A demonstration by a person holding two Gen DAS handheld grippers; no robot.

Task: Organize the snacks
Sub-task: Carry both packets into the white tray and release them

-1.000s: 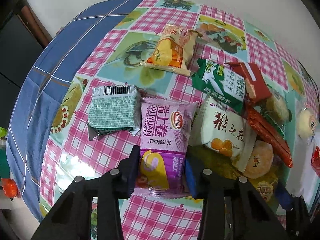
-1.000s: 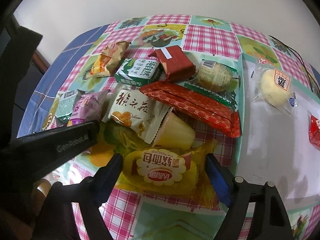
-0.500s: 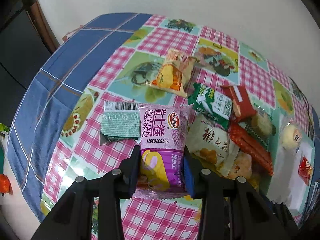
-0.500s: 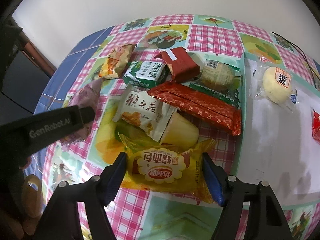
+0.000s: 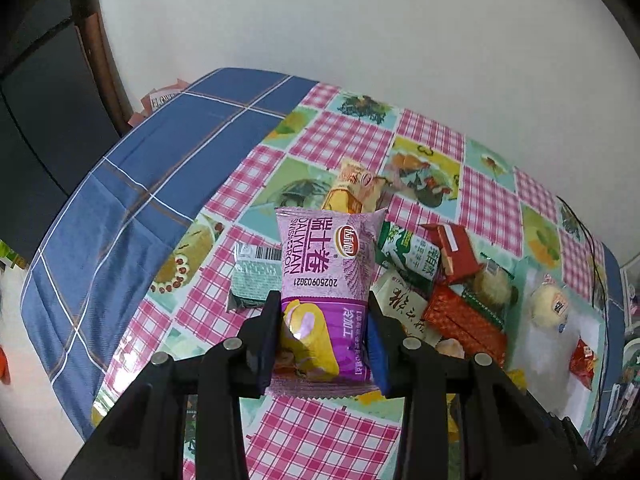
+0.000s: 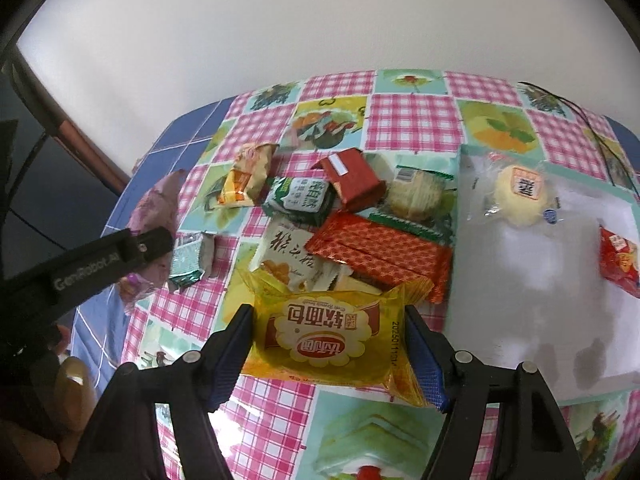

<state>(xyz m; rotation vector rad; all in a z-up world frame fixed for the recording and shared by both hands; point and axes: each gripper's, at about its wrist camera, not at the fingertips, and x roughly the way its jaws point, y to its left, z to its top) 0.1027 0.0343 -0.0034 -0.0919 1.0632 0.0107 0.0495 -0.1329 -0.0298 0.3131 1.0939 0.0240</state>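
While the left gripper (image 5: 323, 336) squeezes a purple snack pack (image 5: 326, 276), hiding other snacks, only the right view shows the right gripper (image 6: 330, 350) pinching a yellow bread pack (image 6: 326, 340).

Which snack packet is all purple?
The purple Swiss roll packet, gripped upright between the left gripper's jaws. The other packets are yellow, green, red or white.

About eleven snack packets (image 6: 376, 252), two grippers (image 6: 328, 344), one white tray (image 6: 540, 280), one tablecloth (image 6: 408, 120).
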